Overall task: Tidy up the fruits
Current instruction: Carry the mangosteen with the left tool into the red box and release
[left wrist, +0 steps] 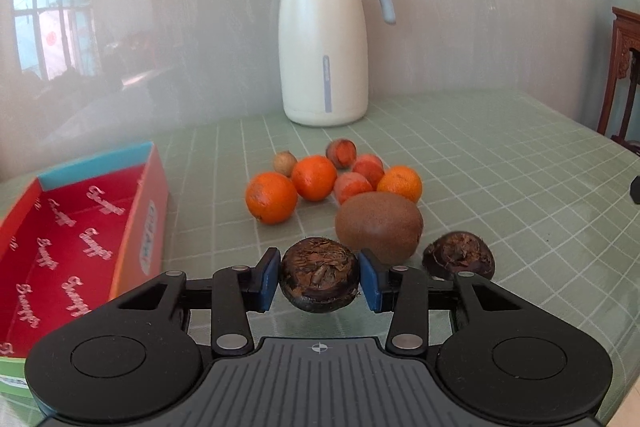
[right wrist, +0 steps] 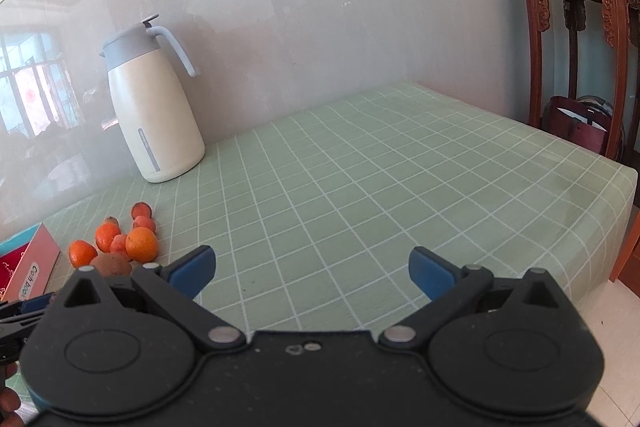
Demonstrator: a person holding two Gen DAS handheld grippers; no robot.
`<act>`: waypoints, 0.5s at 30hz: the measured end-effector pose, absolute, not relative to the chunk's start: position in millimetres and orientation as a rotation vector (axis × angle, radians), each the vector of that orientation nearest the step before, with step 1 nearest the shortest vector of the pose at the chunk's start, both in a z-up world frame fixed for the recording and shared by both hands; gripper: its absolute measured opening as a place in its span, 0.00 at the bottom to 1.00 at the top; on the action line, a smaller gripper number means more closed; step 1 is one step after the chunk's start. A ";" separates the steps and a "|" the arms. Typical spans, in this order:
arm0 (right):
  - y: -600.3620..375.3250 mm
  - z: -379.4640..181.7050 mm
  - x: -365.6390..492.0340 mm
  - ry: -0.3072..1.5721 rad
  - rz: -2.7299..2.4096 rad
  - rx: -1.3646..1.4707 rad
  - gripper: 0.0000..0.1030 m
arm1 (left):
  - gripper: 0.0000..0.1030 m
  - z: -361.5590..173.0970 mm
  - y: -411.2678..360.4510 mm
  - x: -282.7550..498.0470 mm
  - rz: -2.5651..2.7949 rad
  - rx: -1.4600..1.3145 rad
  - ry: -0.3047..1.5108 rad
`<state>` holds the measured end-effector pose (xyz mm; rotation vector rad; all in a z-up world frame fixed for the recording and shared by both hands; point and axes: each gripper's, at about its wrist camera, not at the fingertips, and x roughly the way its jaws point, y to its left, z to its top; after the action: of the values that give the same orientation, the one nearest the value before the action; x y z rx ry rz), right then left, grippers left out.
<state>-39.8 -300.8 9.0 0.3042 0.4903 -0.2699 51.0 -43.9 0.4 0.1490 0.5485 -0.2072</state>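
My left gripper [left wrist: 319, 281] is shut on a dark brown water chestnut [left wrist: 319, 277] and holds it just above the table. A second water chestnut [left wrist: 459, 255] lies to its right. Behind them lie a brown kiwi [left wrist: 379, 227], three oranges [left wrist: 271, 197], several small reddish fruits [left wrist: 352, 187] and a tan nut-like fruit [left wrist: 285, 163]. The open red box [left wrist: 72, 247] stands to the left. My right gripper [right wrist: 312, 273] is open and empty above bare tablecloth; the fruit pile [right wrist: 140, 245] lies to its left.
A cream thermos jug [left wrist: 324, 39] stands behind the fruits by the wall. The green checked tablecloth [right wrist: 360, 187] runs right to the table edge. A carved wooden stand [right wrist: 580, 47] is beyond that edge.
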 end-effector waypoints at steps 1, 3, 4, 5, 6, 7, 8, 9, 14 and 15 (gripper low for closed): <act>-299.4 9.1 -39.4 0.490 -0.268 0.302 1.00 | 0.41 4.5 -40.3 48.4 -0.199 0.146 0.531; -296.2 9.1 -38.4 0.490 -0.264 0.298 1.00 | 0.41 12.5 -31.7 43.9 -0.176 0.139 0.500; -294.8 9.0 -37.6 0.491 -0.263 0.297 1.00 | 0.41 16.8 -25.5 43.5 -0.158 0.131 0.485; -293.1 9.0 -36.4 0.493 -0.261 0.297 1.00 | 0.41 20.8 -18.6 41.7 -0.138 0.123 0.472; -291.4 8.9 -35.4 0.494 -0.257 0.298 1.00 | 0.41 24.2 -11.5 40.2 -0.116 0.116 0.459; -289.5 8.9 -34.4 0.495 -0.253 0.300 1.00 | 0.41 27.3 -2.9 39.2 -0.088 0.107 0.446; -286.9 9.1 -32.9 0.496 -0.250 0.300 1.00 | 0.41 29.9 4.9 38.2 -0.064 0.100 0.437; -284.3 9.3 -31.6 0.496 -0.245 0.299 1.00 | 0.41 32.5 14.8 37.5 -0.034 0.091 0.428; -265.7 9.1 -20.4 0.509 -0.216 0.278 1.00 | 0.41 33.6 68.0 42.6 0.111 0.031 0.451; -262.2 9.0 -18.2 0.510 -0.208 0.276 1.00 | 0.41 32.0 78.4 44.7 0.134 0.013 0.468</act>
<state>-18.2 -262.2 9.0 0.2756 0.5099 -0.2077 44.7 78.4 32.0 0.0134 0.4680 0.1339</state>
